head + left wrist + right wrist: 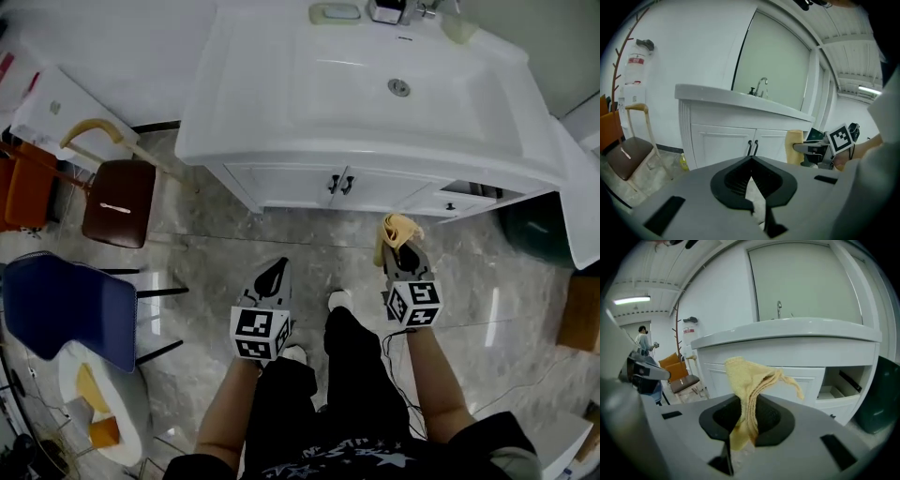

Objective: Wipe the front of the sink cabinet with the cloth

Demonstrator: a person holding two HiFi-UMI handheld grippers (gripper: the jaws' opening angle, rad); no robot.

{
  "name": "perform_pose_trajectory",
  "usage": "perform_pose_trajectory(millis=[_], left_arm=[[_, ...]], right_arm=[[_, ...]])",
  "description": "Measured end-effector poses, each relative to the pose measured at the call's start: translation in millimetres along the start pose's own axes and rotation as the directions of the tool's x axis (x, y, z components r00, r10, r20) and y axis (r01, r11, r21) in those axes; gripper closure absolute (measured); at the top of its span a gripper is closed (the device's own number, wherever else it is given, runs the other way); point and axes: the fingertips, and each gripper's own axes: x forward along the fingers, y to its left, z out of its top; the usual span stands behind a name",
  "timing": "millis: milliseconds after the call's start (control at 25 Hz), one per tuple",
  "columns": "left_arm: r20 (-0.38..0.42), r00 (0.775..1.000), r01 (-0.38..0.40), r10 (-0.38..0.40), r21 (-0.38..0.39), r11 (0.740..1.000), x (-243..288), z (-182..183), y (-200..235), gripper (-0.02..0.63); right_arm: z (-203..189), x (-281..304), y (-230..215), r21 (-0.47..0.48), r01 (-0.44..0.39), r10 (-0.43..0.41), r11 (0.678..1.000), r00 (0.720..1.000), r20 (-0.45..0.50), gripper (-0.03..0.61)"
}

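Closest to the lens are the person's bare forearms and black trousers, with the two tongs held out ahead over a glossy grey marbled floor point(234, 234).

The right tongs point(401, 255) are clamped on the cloth point(396, 230). It's a yellow terry piece with a nubby weave, bunched into folds. It pokes up out of the black jaws, and one thin corner flops off to the side. In the right gripper view the cloth point(746, 376) hangs in front of the cabinet without touching it.

The left tongs point(275, 272) are pinched shut with nothing in them. In their own view the black ribbed jaws close down to a thin sliver.

The sink cabinet point(300, 183) is smooth white with framed panel doors. Two slim dark handles point(339, 184) sit side by side where the doors meet. On top is a glossy white basin with rounded corners and a round metal drain point(399, 87). A curved chrome faucet point(761, 86) shows in the left gripper view. To the right of the doors, a drawer point(840, 384) is pulled partway out.

Off to the left there's a brown padded chair point(119, 202) and a blue chair point(66, 302).
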Motion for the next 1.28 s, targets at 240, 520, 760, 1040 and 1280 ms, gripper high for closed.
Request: perform_pose_trajectory(millis=[240, 520, 760, 1040, 1280], left_arm=[[0.066, 0.998, -0.015, 0.019, -0.06, 0.998, 68.2, -48.8, 29.5, 0.598], [0.13, 0.988, 0.079, -0.079, 0.004, 0.997, 128.3, -87.1, 53.4, 0.598], [0.247, 0.963, 0.079, -0.104, 0.112, 0.991, 162.3, -101.1, 66.8, 0.598], [0.404, 0.909, 0.032, -0.102, 0.176, 0.984, 151.3, -89.3, 75.3, 0.598], [0.445, 0.89, 0.009, -0.103, 0.209, 0.978, 137.6, -66.2, 77.8, 0.598]], right_arm=[[-17.6, 60.2, -7.6, 0.024, -0.105, 0.102, 0.994, 0.991, 0.092, 0.499], [-37.0, 100.5, -21.1, 0.047, -0.17, 0.154, 0.984, 0.96, 0.234, 0.499], [-38.1, 123.3, -12.6, -0.105, -0.192, 0.217, 0.976, 0.909, 0.356, 0.499], [-22.3, 131.0, -4.8, -0.187, -0.118, 0.191, 0.975, 0.874, 0.446, 0.499], [-2.3, 145.5, 4.4, -0.238, -0.056, 0.158, 0.97, 0.886, 0.435, 0.499]])
